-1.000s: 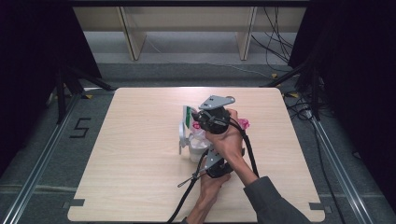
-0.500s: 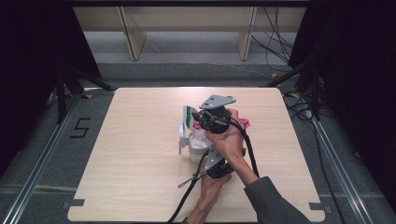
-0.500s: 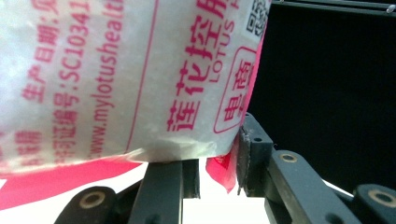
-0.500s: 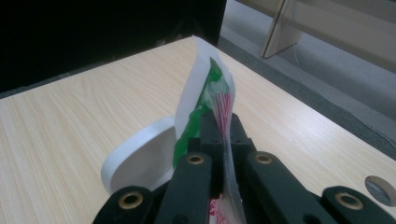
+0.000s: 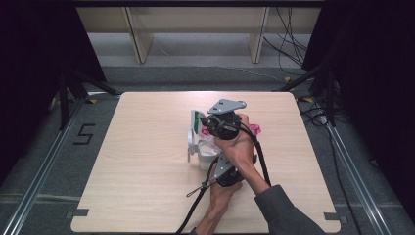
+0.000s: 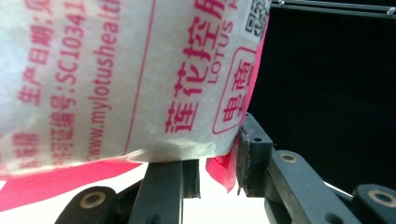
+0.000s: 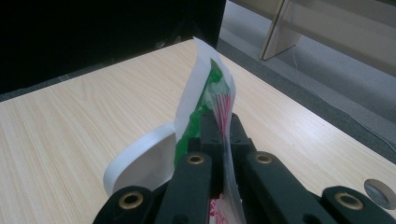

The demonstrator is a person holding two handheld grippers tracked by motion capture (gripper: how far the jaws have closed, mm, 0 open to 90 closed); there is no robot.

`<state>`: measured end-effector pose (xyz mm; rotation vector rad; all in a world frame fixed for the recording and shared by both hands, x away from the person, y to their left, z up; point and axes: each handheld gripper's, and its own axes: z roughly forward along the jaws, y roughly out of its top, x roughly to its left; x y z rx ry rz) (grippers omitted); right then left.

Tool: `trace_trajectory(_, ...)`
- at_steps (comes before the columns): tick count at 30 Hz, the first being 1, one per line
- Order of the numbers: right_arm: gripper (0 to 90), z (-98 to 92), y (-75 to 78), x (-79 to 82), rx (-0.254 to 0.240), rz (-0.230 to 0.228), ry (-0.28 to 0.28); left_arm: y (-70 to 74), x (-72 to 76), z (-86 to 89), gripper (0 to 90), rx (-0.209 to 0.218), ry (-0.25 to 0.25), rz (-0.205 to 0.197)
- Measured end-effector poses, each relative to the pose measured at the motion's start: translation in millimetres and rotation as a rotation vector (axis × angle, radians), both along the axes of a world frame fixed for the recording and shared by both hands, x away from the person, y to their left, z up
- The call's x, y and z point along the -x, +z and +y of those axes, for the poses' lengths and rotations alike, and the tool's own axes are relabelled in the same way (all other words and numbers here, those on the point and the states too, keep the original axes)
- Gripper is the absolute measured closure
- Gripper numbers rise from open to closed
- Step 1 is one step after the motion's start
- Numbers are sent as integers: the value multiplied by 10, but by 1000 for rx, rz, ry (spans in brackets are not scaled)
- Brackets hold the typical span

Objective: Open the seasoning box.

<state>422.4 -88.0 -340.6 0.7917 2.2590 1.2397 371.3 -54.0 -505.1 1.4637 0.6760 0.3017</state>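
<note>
Right gripper view: your right gripper [image 7: 219,135] has its jaws pinched tight on a thin edge of the plastic bag [image 7: 205,100], the white, green and red-striped film rising from between the tips at the centre of the frame. In the left gripper view your left gripper [image 6: 217,161] clamps the same bag's lower edge at the bottom centre, with the white panel printed in red [image 6: 116,79] spreading across the upper left. So both pairs of jaws are closed on the bag, one at each end.

In the high view the bag [image 5: 196,121] sits at the middle of the table [image 5: 137,161], with the right gripper [image 5: 221,125] above it in the frame and the left gripper [image 5: 226,171] lower down, your forearms crossed. A white cup-like container [image 5: 207,152] stands between them; a curved white rim [image 7: 140,156] shows at the lower left of the right gripper view.

The risks, as I judge them:
- Both grips hold only a narrow strip of slick film. Pull apart too sharply and one edge may slip free.
- An uneven pull could tear the film away from the seal, spilling whatever is inside.
- The container is close under your hands; a jerk when the bag gives could knock it over.
- Crossed arms leave you little room to correct.
</note>
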Motion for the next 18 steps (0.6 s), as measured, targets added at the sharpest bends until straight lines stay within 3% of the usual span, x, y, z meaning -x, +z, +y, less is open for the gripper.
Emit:
trace_trajectory(4,900,-1,-3,-5,6,3,-3,-2,0,4,732,-6,0,5)
trace_trajectory(7,900,-1,12,9,-20,6,-11,17,8,8,732,1,-3,-2)
trace_trajectory(11,900,32,-31,-4,29,3,3,-13,-10,4,732,9,-7,14)
trace_trajectory(13,900,34,-34,6,1,10,-8,-12,-9,8,733,5,0,10)
trace_trajectory(14,900,21,-21,-3,13,-1,10,-9,-9,11,733,8,-1,12)
trace_trajectory(18,900,36,-23,3,-2,4,-8,-3,-4,11,733,10,-4,9)
